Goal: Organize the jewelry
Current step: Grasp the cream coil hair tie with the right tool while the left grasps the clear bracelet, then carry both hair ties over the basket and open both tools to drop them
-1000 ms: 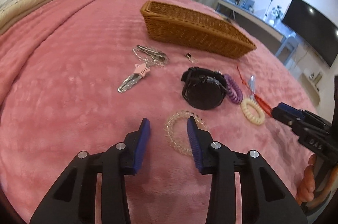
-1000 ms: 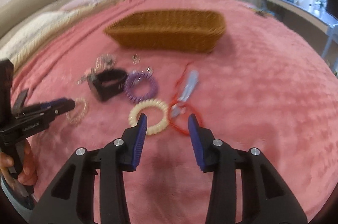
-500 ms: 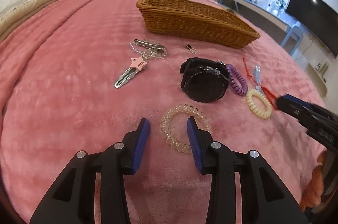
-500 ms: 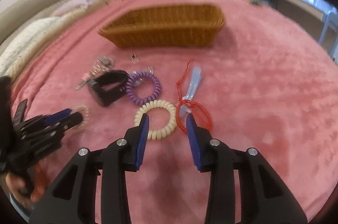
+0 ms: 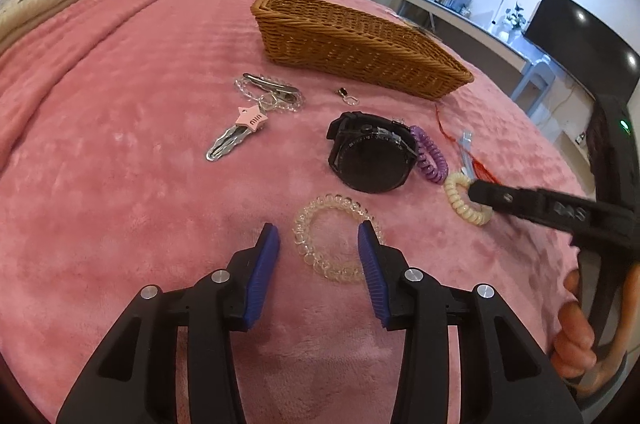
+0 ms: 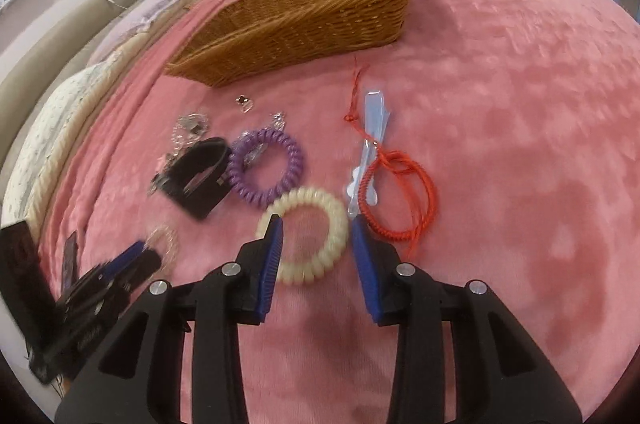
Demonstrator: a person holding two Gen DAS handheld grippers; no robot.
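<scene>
Both tongs hang parted and empty: left tongs, just widened, straddle the clear hair tie; right tongs bracket the cream hair tie. Every piece lies on the bed; none shows in the basket, so sorting seems barely begun.

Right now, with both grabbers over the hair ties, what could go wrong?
1. The right hand-held gripper straddles the cream coil tie; the red cord bracelet lies right beside one finger and might snag.
2. The left hand-held gripper is open over the clear coil tie, which is springy and may slip out.
3. The black watch touches the purple coil tie, so bumping one could shift both.
</scene>
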